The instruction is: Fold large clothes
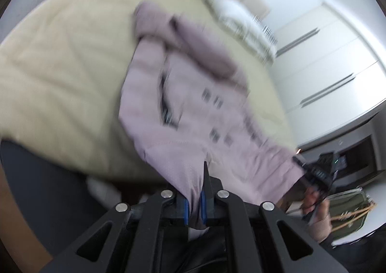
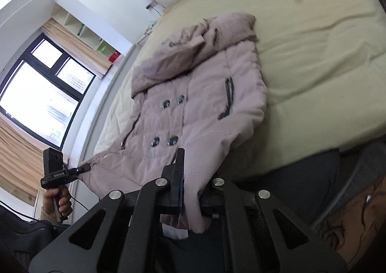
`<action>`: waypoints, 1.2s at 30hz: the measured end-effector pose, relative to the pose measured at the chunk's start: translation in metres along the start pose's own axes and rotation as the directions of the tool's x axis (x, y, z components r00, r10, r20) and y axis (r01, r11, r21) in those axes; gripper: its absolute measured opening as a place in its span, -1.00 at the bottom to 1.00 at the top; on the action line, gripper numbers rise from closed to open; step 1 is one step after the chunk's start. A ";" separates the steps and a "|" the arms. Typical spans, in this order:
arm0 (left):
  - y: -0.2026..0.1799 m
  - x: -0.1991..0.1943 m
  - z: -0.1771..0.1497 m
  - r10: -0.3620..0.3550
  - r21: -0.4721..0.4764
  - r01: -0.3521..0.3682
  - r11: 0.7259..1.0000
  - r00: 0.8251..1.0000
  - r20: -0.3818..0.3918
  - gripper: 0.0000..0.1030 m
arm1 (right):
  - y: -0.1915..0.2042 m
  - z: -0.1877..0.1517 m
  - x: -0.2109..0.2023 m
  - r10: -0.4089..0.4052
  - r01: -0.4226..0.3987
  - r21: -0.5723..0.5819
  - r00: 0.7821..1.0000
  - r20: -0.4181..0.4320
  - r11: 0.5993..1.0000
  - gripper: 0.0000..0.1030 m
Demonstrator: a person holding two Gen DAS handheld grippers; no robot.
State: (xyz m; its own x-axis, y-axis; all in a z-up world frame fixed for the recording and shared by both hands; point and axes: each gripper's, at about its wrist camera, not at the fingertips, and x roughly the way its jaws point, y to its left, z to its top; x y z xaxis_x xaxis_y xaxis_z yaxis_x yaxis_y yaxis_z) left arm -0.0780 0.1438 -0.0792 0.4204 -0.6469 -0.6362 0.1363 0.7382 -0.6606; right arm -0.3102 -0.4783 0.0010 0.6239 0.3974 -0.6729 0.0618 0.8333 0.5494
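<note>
Both grippers, left (image 1: 196,197) and right (image 2: 190,191), pinch the hem corners of one mauve padded coat (image 2: 200,94) spread on the cream bed (image 2: 313,56), its four dark buttons (image 2: 166,103) crisp only in the right view.

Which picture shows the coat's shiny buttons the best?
The right wrist view. There the pink coat is sharp, and all four dark buttons stand out clearly. In the left wrist view the coat is blurred, so the buttons are only grey smudges.
</note>
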 end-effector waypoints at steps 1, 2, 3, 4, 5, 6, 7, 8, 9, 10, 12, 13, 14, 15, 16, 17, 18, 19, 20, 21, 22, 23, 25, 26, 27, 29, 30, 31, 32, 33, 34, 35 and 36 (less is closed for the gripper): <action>-0.005 -0.007 0.011 -0.021 0.004 0.021 1.000 0.998 0.052 -0.85 | 0.006 0.014 0.000 0.005 -0.004 -0.025 1.000 0.026 1.000 -0.88; -0.008 -0.014 0.023 -0.044 0.007 0.044 0.999 0.993 0.106 -0.85 | 0.012 0.030 -0.001 0.018 -0.016 -0.046 0.998 0.065 0.999 -0.88; -0.012 -0.019 0.036 -0.062 0.014 0.060 0.998 0.985 0.159 -0.84 | 0.017 0.046 -0.003 0.031 -0.024 -0.060 0.994 0.106 0.998 -0.88; -0.014 -0.022 0.050 -0.068 0.020 0.066 0.998 0.977 0.204 -0.84 | 0.023 0.062 -0.002 0.031 -0.019 -0.078 0.989 0.143 0.997 -0.88; -0.017 -0.023 0.063 -0.073 0.020 0.071 0.997 0.967 0.243 -0.84 | 0.029 0.077 -0.002 0.016 0.004 -0.107 0.983 0.182 0.994 -0.88; -0.021 -0.023 0.074 -0.077 0.026 0.073 0.997 0.959 0.274 -0.84 | 0.036 0.090 -0.002 -0.001 0.030 -0.132 0.976 0.220 0.991 -0.88; -0.023 -0.023 0.090 -0.075 0.038 0.066 0.997 0.947 0.314 -0.84 | 0.040 0.106 0.001 -0.005 0.041 -0.139 0.967 0.253 0.989 -0.88; -0.027 -0.020 0.104 -0.067 0.042 0.056 0.998 0.936 0.345 -0.84 | 0.043 0.121 0.004 -0.012 0.053 -0.141 0.960 0.280 0.989 -0.88; -0.030 -0.015 0.117 -0.064 0.042 0.052 0.998 0.928 0.366 -0.84 | 0.045 0.138 0.008 -0.030 0.078 -0.146 0.952 0.305 0.986 -0.88; -0.031 -0.011 0.129 -0.067 0.041 0.056 0.998 0.921 0.384 -0.84 | 0.049 0.155 0.015 -0.061 0.118 -0.156 0.942 0.331 0.981 -0.88; -0.032 0.001 0.159 -0.055 0.041 0.042 0.998 0.907 0.418 -0.84 | 0.055 0.183 0.032 -0.125 0.201 -0.169 0.918 0.376 0.965 -0.88; -0.032 0.009 0.173 -0.039 0.038 0.025 0.999 0.903 0.428 -0.83 | 0.058 0.196 0.039 -0.154 0.239 -0.177 0.907 0.392 0.955 -0.88; -0.033 0.019 0.190 -0.016 0.037 0.000 0.999 0.898 0.439 -0.83 | 0.062 0.212 0.053 -0.189 0.284 -0.186 0.893 0.409 0.940 -0.88; -0.035 0.029 0.202 0.005 0.037 -0.024 0.999 0.895 0.446 -0.83 | 0.063 0.225 0.062 -0.211 0.313 -0.191 0.883 0.419 0.930 -0.88; -0.035 0.038 0.215 0.024 0.030 -0.041 0.999 0.892 0.452 -0.83 | 0.065 0.239 0.075 -0.236 0.346 -0.199 0.873 0.427 0.917 -0.88; -0.033 0.050 0.228 0.043 0.018 -0.058 0.998 0.891 0.453 -0.83 | 0.065 0.256 0.092 -0.267 0.383 -0.207 0.861 0.433 0.900 -0.88; -0.028 0.061 0.242 0.061 0.005 -0.071 0.997 0.891 0.450 -0.83 | 0.063 0.270 0.105 -0.292 0.411 -0.210 0.851 0.436 0.887 -0.88; -0.023 0.074 0.256 0.082 -0.004 -0.089 0.996 0.891 0.447 -0.83 | 0.060 0.286 0.119 -0.308 0.424 -0.209 0.850 0.428 0.881 -0.88; -0.016 0.087 0.271 0.100 -0.020 -0.101 0.995 0.895 0.436 -0.84 | 0.055 0.303 0.134 -0.314 0.421 -0.199 0.855 0.413 0.885 -0.88; -0.008 0.099 0.282 0.113 -0.035 -0.108 0.994 0.899 0.423 -0.84 | 0.047 0.320 0.150 -0.317 0.412 -0.183 0.862 0.395 0.893 -0.88; -0.003 0.110 0.294 0.132 -0.043 -0.126 0.991 0.900 0.415 -0.84 | 0.040 0.337 0.165 -0.320 0.403 -0.166 0.869 0.378 0.900 -0.88; 0.001 0.122 0.304 0.155 -0.046 -0.150 0.988 0.899 0.410 -0.84 | 0.034 0.351 0.180 -0.323 0.398 -0.154 0.874 0.363 0.904 -0.88; 0.011 0.146 0.322 0.194 -0.052 -0.189 0.981 0.898 0.394 -0.84 | 0.024 0.378 0.219 -0.359 0.429 -0.157 0.869 0.340 0.890 -0.88; 0.016 0.159 0.331 0.222 -0.050 -0.220 0.974 0.895 0.387 -0.84 | 0.019 0.388 0.239 -0.381 0.450 -0.166 0.864 0.328 0.878 -0.88; 0.021 0.170 0.335 0.242 -0.050 -0.241 0.969 0.893 0.378 -0.83 | 0.013 0.396 0.258 -0.401 0.468 -0.175 0.860 0.315 0.866 -0.88; 0.040 0.196 0.349 0.278 -0.069 -0.271 0.960 0.896 0.345 -0.83 | -0.004 0.409 0.296 -0.432 0.488 -0.179 0.858 0.278 0.854 -0.88; 0.048 0.206 0.351 0.293 -0.074 -0.285 0.956 0.897 0.331 -0.83 | -0.013 0.414 0.312 -0.441 0.488 -0.172 0.861 0.253 0.855 -0.88; 0.056 0.217 0.354 0.308 -0.081 -0.298 0.951 0.898 0.314 -0.82 | -0.025 0.419 0.328 -0.445 0.484 -0.160 0.866 0.226 0.860 -0.88; 0.064 0.230 0.358 0.325 -0.089 -0.312 0.946 0.899 0.295 -0.82 | -0.037 0.423 0.343 -0.447 0.477 -0.142 0.872 0.200 0.867 -0.88; 0.070 0.239 0.358 0.337 -0.092 -0.324 0.941 0.898 0.284 -0.80 | -0.049 0.426 0.357 -0.443 0.465 -0.124 0.880 0.172 0.876 -0.88; 0.075 0.248 0.359 0.349 -0.092 -0.337 0.937 0.896 0.275 -0.76 | -0.058 0.428 0.370 -0.431 0.449 -0.112 0.890 0.149 0.887 -0.87; 0.079 0.259 0.361 0.359 -0.088 -0.348 0.933 0.896 0.260 -0.75 | -0.066 0.431 0.382 -0.415 0.428 -0.100 0.901 0.127 0.898 -0.84; 0.080 0.267 0.363 0.364 -0.084 -0.355 0.931 0.899 0.243 -0.75 | -0.076 0.435 0.393 -0.397 0.407 -0.089 0.911 0.111 0.909 -0.84</action>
State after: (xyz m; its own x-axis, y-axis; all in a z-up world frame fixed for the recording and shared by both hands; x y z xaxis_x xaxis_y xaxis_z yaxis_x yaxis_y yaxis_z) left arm 0.3706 0.0995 -0.1571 0.6456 -0.2664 -0.7158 -0.0974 0.9008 -0.4231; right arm 0.2689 -0.5524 -0.0897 0.6306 -0.0110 -0.7760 0.2405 0.9535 0.1819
